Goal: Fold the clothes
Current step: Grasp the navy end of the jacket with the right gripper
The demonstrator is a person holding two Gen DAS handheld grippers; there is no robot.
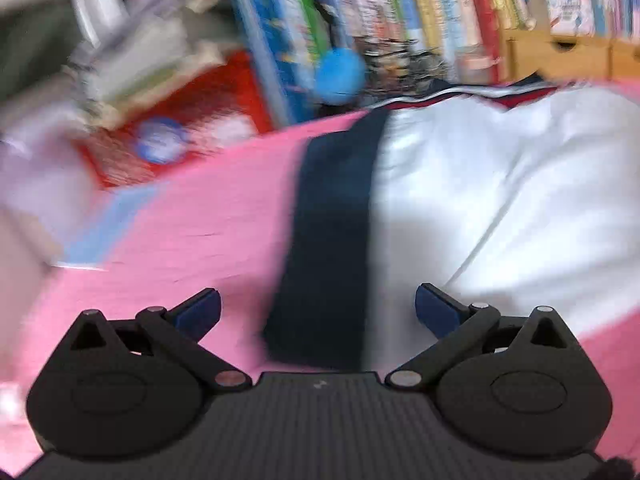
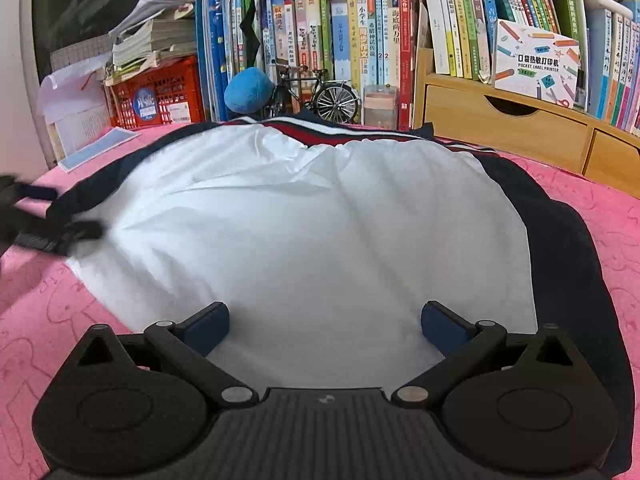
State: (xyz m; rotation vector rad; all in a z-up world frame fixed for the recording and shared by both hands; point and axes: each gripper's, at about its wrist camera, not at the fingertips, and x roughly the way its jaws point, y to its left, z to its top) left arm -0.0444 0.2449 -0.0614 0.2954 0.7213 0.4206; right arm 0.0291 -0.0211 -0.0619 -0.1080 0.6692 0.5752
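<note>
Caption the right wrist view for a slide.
Open right hand-held gripper over white-and-navy jacket on pink cloth.

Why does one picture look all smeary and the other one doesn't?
Left wrist view: motion blur smears the books and red crate, though the left hand-held gripper itself looks sharp. Right wrist view: mostly crisp, only the left edge is blurred; the fisheye lens bends the shelf.

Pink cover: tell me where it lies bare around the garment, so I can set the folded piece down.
Bare pink cover lies left of the white garment, up to the blue sheet. Another bare patch runs right of the navy sleeve, below the wooden drawers. Behind the collar it is crowded: red crate, blue ball, model bicycle.
</note>
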